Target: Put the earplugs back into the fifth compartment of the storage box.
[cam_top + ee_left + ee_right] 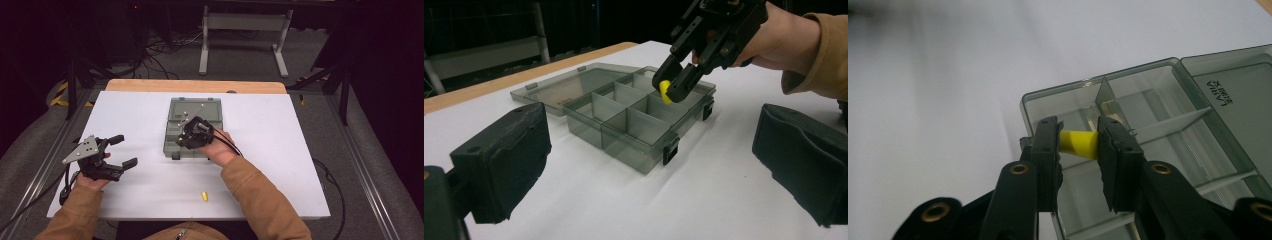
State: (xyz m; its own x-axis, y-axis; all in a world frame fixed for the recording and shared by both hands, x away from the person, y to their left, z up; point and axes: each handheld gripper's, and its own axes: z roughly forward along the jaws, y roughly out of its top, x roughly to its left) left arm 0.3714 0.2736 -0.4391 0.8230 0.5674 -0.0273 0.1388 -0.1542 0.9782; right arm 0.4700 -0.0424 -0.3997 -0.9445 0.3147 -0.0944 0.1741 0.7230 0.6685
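At left of tabletop (280,150): left gripper (117,151) resting low, fingers spread wide, nothing between them. Centre: open grey compartment box (192,131), lid laid flat behind. Right gripper (676,82) above box's near corner compartment, fingers pinching yellow plug (1079,143). Second yellow plug (204,197) lying loose near front edge.

Risk, judged: plug gripped across its ends; release from height could bounce it out or into neighbouring compartment.

Right gripper view shows grip contact plainly; high view hides held plug under hand.
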